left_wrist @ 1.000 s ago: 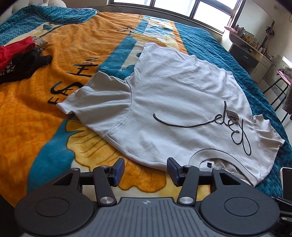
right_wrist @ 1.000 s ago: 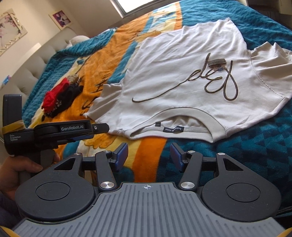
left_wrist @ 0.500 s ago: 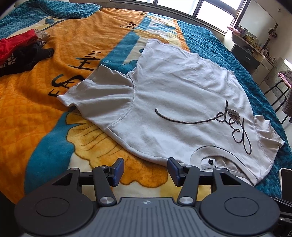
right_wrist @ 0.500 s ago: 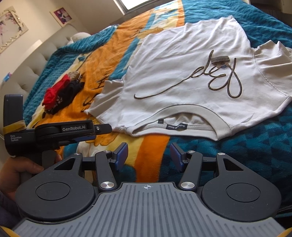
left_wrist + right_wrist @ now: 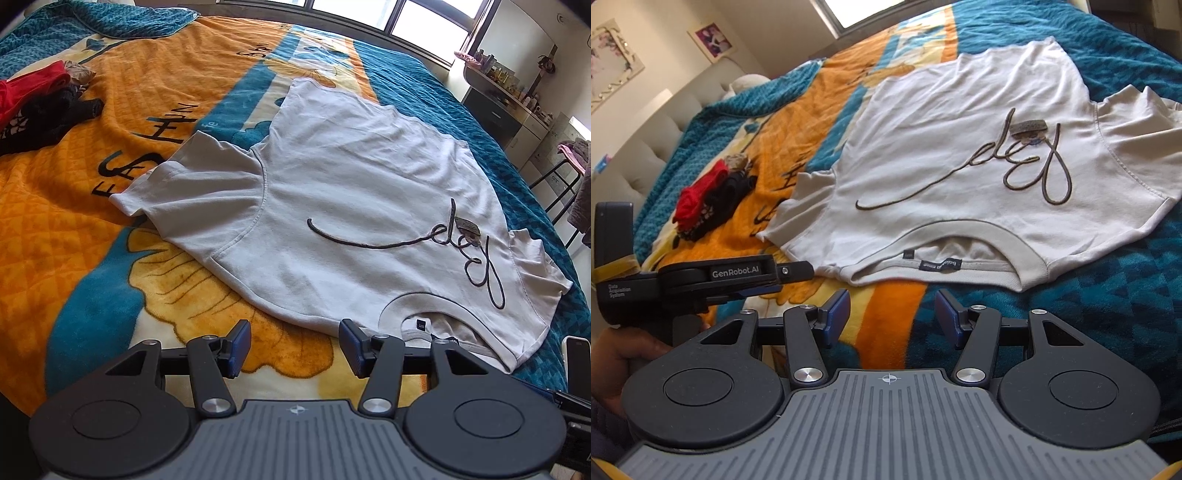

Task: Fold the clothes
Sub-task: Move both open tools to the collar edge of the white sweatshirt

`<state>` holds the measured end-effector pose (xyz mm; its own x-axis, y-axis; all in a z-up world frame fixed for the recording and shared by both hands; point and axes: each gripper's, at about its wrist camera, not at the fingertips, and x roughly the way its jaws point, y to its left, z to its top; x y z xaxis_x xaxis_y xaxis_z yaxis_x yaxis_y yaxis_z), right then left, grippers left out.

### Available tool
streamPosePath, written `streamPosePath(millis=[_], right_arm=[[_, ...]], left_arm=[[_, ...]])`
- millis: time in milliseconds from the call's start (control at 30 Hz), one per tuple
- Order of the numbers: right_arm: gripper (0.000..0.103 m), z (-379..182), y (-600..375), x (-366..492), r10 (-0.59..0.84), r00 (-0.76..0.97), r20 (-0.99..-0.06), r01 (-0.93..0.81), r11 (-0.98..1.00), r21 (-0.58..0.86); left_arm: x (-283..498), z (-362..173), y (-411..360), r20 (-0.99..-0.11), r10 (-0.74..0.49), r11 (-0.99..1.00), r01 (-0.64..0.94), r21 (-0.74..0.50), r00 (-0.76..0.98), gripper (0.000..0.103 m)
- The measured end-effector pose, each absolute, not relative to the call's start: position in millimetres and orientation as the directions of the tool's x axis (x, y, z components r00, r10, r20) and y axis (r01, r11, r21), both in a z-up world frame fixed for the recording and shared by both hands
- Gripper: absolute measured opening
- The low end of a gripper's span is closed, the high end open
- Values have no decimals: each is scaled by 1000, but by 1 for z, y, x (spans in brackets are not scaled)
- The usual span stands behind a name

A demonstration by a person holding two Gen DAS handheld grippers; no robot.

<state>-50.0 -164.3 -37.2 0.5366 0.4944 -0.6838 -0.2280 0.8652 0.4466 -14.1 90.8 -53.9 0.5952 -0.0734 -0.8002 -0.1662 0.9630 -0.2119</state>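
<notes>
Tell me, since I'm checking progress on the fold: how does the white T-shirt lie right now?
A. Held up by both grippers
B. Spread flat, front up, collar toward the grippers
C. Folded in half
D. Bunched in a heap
B: the white T-shirt lies spread on the blanket, script up, collar nearest both open grippers.

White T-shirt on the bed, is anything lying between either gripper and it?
Nothing visible. Only bare blanket separates the open left gripper and open right gripper from the white T-shirt. The red and black clothes sit off to the left, apart from it.
</notes>
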Motion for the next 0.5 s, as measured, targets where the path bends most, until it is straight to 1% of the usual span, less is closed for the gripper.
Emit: streamPosePath(millis=[67, 100, 133, 200, 400, 500], right_arm=[[54, -35, -174, -50, 464, 586, -664, -199, 877, 438], [48, -34, -179, -49, 440, 614, -656, -180, 887, 426], [39, -33, -185, -49, 414, 640, -647, -161, 896, 415], [31, -34, -193, -43, 364, 662, -655, -126, 916, 382], [31, -44, -201, -27, 285, 661, -694, -84, 947, 309], [31, -48, -198, -21, 275, 647, -711, -86, 953, 291]], left_arm=[[-13, -53, 93, -796, -67, 962, -172, -211, 602, 52], [-12, -53, 94, -793, -60, 961, -179, -209, 607, 52], [-10, -52, 95, -790, -53, 961, -185, -207, 611, 52], [-7, -52, 97, -785, -41, 959, -195, -203, 618, 51], [9, -50, 74, -761, -68, 980, -99, -171, 646, 49], [18, -53, 58, -755, -77, 988, -51, -145, 651, 48]])
